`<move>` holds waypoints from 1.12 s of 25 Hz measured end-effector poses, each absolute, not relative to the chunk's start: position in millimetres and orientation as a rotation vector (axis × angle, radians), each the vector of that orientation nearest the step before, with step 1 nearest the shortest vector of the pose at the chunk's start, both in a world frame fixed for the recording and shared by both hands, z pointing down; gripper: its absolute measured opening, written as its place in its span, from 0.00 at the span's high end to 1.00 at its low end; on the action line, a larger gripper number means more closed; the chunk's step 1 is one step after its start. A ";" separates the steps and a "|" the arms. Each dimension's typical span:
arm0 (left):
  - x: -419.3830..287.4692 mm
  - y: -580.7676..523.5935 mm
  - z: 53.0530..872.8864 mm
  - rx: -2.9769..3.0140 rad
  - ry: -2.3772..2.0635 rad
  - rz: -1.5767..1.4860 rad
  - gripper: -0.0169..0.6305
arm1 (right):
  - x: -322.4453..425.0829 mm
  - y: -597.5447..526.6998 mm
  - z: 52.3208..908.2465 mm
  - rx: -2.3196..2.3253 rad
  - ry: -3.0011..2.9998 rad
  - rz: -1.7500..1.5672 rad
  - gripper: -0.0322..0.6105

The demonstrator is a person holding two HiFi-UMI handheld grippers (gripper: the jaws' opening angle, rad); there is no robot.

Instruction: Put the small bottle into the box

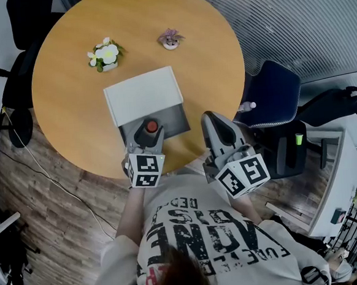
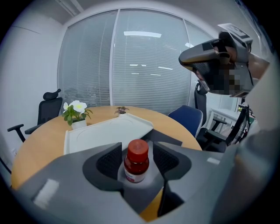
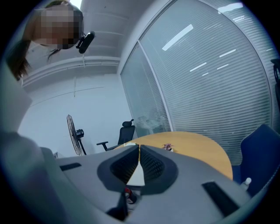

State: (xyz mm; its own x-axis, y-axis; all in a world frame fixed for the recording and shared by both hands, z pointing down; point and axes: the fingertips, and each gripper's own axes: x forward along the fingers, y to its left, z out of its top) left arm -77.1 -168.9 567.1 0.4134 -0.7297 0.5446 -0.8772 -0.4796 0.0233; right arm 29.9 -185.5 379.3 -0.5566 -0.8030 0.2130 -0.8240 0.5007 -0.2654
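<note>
Since the small bottle [image 2: 136, 164] stands in the box [image 1: 173, 117], the task looks done. The left gripper [image 2: 137, 157] is spread clear of it — the right gripper [image 3: 139, 157] pressed together, empty.

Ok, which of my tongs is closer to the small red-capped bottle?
Left. The left tongs sit open around the small bottle, one jaw each side, at the box. The right tongs are shut, off to the right of the box near the table edge.
</note>
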 end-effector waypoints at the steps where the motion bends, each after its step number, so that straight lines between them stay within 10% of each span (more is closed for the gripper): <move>1: -77.5 -169.6 566.9 2.367 -1.393 0.684 0.63 | 29.3 -185.6 379.6 1.448 -2.666 0.525 0.93; 28: -92.7 -166.3 519.3 2.437 -1.451 0.571 0.87 | 5.0 -173.6 376.6 1.433 -2.676 0.516 0.93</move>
State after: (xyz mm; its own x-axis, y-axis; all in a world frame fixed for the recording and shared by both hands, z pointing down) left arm -92.7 -166.3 519.3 0.4281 -0.7832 0.4510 -0.8804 -0.4740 0.0125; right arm 5.0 -173.6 376.6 -0.5652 -0.7977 0.2102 -0.8187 0.5111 -0.2617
